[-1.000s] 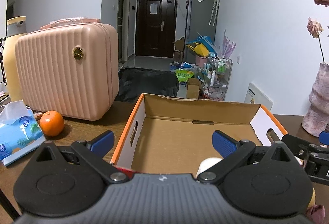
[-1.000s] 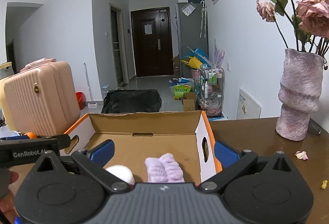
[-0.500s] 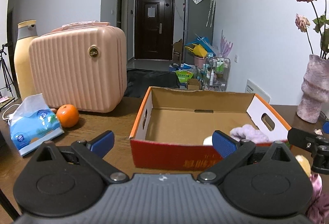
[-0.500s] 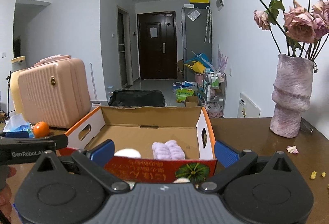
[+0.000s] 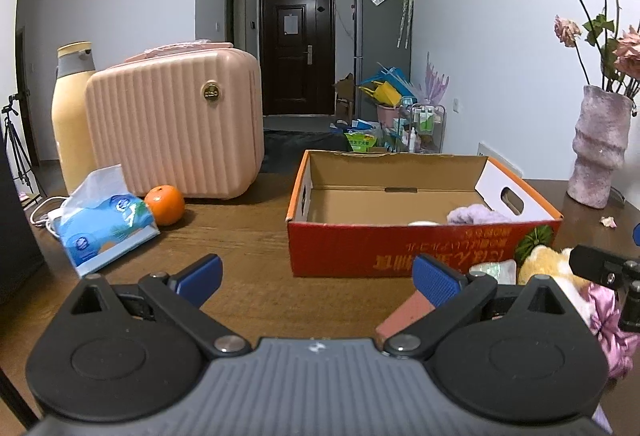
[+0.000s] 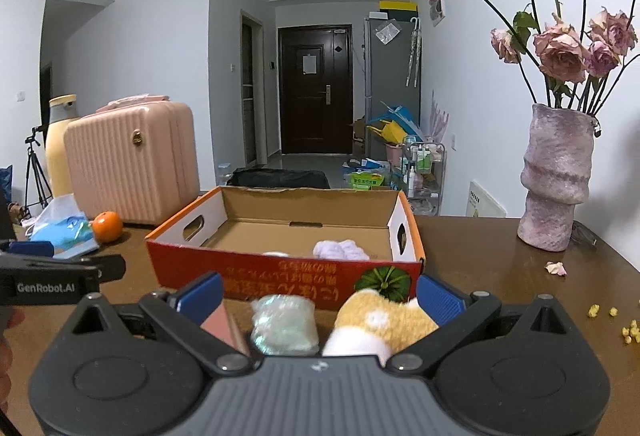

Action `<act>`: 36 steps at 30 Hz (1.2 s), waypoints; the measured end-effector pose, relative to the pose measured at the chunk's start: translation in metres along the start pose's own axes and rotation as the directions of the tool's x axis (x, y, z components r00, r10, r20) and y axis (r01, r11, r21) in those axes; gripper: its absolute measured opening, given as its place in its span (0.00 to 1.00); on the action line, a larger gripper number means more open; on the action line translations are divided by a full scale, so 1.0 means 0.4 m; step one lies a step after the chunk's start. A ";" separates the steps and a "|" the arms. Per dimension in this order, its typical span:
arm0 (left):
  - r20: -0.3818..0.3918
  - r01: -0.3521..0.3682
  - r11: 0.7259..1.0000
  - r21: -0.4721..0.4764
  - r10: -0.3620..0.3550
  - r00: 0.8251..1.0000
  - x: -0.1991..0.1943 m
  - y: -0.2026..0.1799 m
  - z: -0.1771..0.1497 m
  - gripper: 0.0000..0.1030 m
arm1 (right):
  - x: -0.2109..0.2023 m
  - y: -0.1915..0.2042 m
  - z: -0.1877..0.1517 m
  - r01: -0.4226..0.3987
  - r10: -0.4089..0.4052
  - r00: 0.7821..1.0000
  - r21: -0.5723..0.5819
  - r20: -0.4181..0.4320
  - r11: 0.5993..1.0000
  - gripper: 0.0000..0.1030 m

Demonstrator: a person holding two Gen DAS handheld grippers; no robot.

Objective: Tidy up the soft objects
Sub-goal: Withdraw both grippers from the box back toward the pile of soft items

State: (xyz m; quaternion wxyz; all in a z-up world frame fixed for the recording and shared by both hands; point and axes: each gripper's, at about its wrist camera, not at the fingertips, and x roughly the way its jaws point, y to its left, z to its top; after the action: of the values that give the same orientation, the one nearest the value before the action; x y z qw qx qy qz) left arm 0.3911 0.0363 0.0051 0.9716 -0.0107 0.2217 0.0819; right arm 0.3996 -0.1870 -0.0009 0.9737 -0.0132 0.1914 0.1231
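On the worktop [image 6: 480, 248] in front of the cardboard box [image 6: 280, 276], both the left hand-held gripper [image 5: 316, 276] and right hand-held gripper [image 6: 318, 294] sit wide open and empty, so the right one closing on the yellow plush [image 6: 380, 320] could easily snag the crinkly green pouch [image 6: 284, 324] right beside it.

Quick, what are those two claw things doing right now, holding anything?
Left gripper: open, holding nothing.
Right gripper: open, holding nothing; yellow plush toy lies between its fingers.
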 end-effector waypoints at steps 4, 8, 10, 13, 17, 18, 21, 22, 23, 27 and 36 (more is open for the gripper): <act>0.006 0.000 1.000 0.007 0.000 1.000 -0.041 0.014 -0.023 1.00 | -0.039 0.021 -0.028 -0.005 0.005 1.000 -0.012 0.002 1.000 1.00; 0.010 0.004 1.000 0.003 -0.004 1.000 -0.084 0.027 -0.043 1.00 | -0.077 0.040 -0.053 -0.009 0.009 1.000 -0.016 0.002 1.000 1.00; 0.011 0.009 1.000 0.001 -0.009 1.000 -0.107 0.036 -0.055 1.00 | -0.096 0.048 -0.066 -0.012 0.012 1.000 -0.011 0.001 1.000 1.00; 0.010 0.015 1.000 0.001 -0.015 1.000 -0.138 0.049 -0.075 1.00 | -0.124 0.062 -0.089 -0.015 0.015 1.000 -0.007 -0.007 1.000 1.00; 0.012 0.024 1.000 0.008 -0.024 1.000 -0.176 0.063 -0.100 1.00 | -0.163 0.088 -0.120 -0.015 0.014 1.000 -0.009 -0.021 1.000 1.00; 0.012 0.026 1.000 0.009 -0.026 1.000 -0.182 0.066 -0.105 1.00 | -0.172 0.094 -0.128 -0.015 0.014 1.000 -0.009 -0.025 1.000 1.00; 0.007 0.034 0.999 0.020 -0.034 0.999 -0.198 0.077 -0.123 1.00 | -0.199 0.116 -0.160 -0.009 0.008 0.999 -0.016 -0.041 1.000 1.00; 0.005 0.036 0.999 0.023 -0.036 0.999 -0.202 0.082 -0.128 1.00 | -0.206 0.123 -0.169 -0.007 0.006 0.999 -0.017 -0.048 1.000 1.00; 0.003 0.039 0.999 0.023 -0.039 0.999 -0.206 0.086 -0.133 1.00 | -0.212 0.129 -0.180 -0.006 0.005 0.998 -0.018 -0.056 1.000 1.00; -0.006 0.056 0.998 0.026 -0.056 0.998 -0.219 0.105 -0.150 1.00 | -0.228 0.152 -0.212 0.003 -0.005 0.996 -0.022 -0.092 1.000 1.00; -0.021 0.080 0.997 0.024 -0.079 0.997 -0.235 0.148 -0.173 1.00 | -0.229 0.209 -0.249 -0.024 0.020 0.987 -0.028 -0.161 0.999 0.93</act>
State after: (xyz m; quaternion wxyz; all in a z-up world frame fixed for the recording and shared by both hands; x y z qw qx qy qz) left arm 0.2682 0.0761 -0.0156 0.9719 -0.0084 0.2319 0.0403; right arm 0.2604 -0.1348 -0.0569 0.9533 -0.0357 0.2676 0.1352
